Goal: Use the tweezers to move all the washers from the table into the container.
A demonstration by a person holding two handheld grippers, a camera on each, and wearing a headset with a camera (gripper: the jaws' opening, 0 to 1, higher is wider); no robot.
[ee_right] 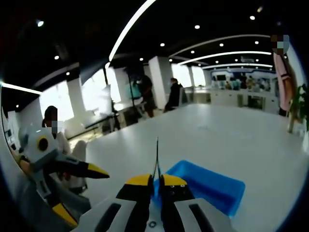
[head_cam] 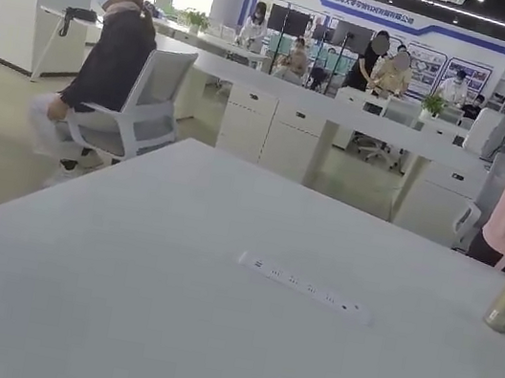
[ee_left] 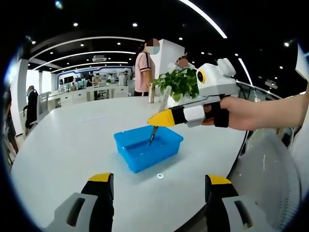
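Washer (ee_left: 160, 176) lies just beside container (ee_left: 145, 162) edge; right gripper (ee_right: 155, 182) fingers (ee_right: 140, 181) pinch tweezers (ee_right: 157, 157), left gripper (ee_left: 159, 178) gapes empty.

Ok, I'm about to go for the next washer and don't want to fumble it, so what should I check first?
1. Grip on the tweezers: ok, the right gripper has its jaws shut on them.
2. Tweezer tips free of a washer: cannot tell, they are down inside the container and too small to read.
3. A washer to fetch: ok, one washer lies on the table just in front of the container.
4. Container upright and open: ok.
5. Left gripper out of the way: ok, open, empty and apart from the tweezers.
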